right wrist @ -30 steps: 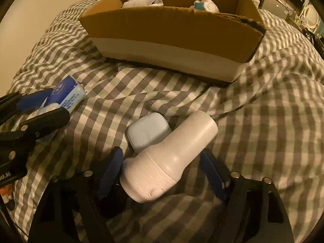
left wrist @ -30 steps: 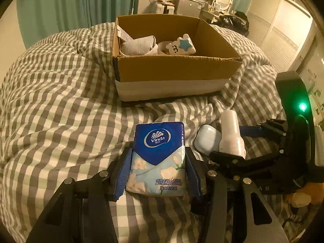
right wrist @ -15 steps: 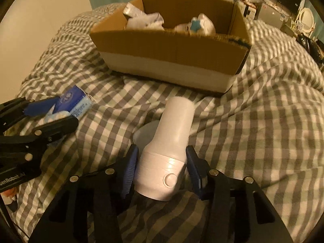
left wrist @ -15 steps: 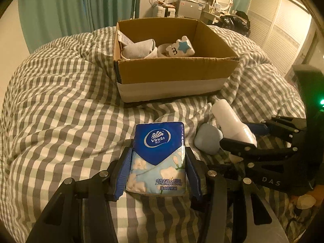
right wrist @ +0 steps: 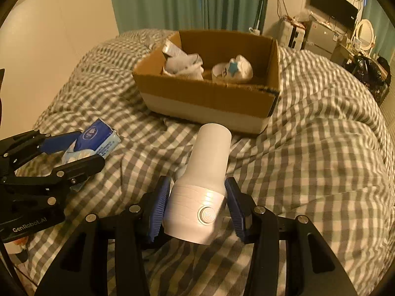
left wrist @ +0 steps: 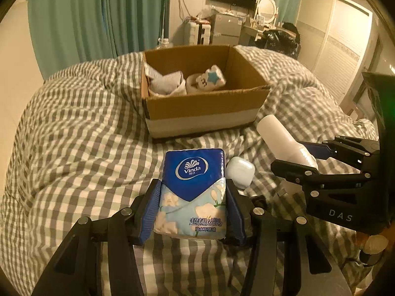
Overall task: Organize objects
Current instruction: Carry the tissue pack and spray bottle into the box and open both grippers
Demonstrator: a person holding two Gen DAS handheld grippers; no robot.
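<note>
Two items are in our grips above the checked bedding (left wrist: pixel 74 148): left gripper (left wrist: pixel 192 212) clamps the tissue pack (left wrist: pixel 195 187), right gripper (right wrist: pixel 197 207) clamps the white bottle (right wrist: pixel 202 185). Beyond sits the cardboard box (left wrist: pixel 202 108); a pale blue case (left wrist: pixel 240 171) lies beside the pack.

left hand-held gripper (left wrist: pixel 192 212) clamped, right hand-held gripper (right wrist: pixel 197 206) clamped

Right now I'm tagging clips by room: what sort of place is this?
Most likely a bedroom: a bed under a checked duvet, teal curtains, and a dressing table with a round mirror.
</note>
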